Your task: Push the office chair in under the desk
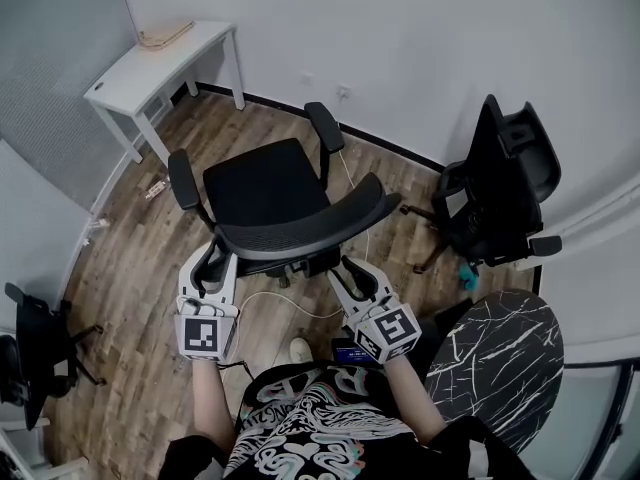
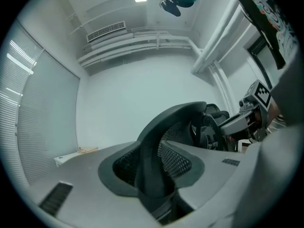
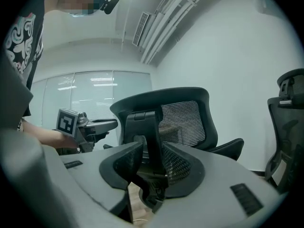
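Observation:
A black mesh-back office chair [image 1: 268, 193] stands mid-floor, its seat facing the white desk [image 1: 160, 60] at the far left corner and its backrest [image 1: 300, 230] turned to me. My left gripper [image 1: 214, 266] is at the backrest's left edge. In the left gripper view the backrest rim [image 2: 183, 122] runs between the jaws of the left gripper [image 2: 159, 171], which stand open. My right gripper [image 1: 348, 273] hangs just behind the backrest's right side. It is open [image 3: 152, 171], with the chair's rear spine [image 3: 151, 137] a little ahead of the gap.
A second black chair [image 1: 498, 183] stands against the right wall, and a third [image 1: 35, 346] is at the left edge. A round marble-topped table [image 1: 500, 353] is close at my right. A white cable [image 1: 270, 303] lies on the wood floor under the chair.

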Motion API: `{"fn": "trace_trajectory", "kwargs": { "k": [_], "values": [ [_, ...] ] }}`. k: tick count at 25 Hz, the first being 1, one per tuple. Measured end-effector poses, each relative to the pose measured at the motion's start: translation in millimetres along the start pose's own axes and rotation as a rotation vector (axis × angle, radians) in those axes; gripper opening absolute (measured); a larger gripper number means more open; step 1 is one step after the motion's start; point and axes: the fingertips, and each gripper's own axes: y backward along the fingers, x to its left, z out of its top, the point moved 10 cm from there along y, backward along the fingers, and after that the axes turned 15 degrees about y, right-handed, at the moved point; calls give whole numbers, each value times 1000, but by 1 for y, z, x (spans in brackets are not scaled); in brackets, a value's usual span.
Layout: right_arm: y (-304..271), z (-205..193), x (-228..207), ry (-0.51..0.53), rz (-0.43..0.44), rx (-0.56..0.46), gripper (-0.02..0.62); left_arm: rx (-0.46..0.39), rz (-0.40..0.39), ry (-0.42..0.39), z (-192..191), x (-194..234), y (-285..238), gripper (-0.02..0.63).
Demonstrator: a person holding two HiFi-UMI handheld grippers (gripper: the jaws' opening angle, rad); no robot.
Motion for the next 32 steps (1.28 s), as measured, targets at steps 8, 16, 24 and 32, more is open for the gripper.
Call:
{"fn": "trace_trajectory", "kwargs": {
  "k": [8,16,24,32],
  "values": [
    [-12,-5,-5,-5,37,31,107,6,-7,-42,3,1,-24,200],
    [-26,-6,-6,1,62,48,109,57,-27,-89,6,7,-39,239],
    [-37,-9,-7,11,55,50,107,19,-54,-51,2,9,-47,244],
    [-61,-6,-11,84,51,30,94,9,-103,25,0,18,-51,255]
  ]
}}
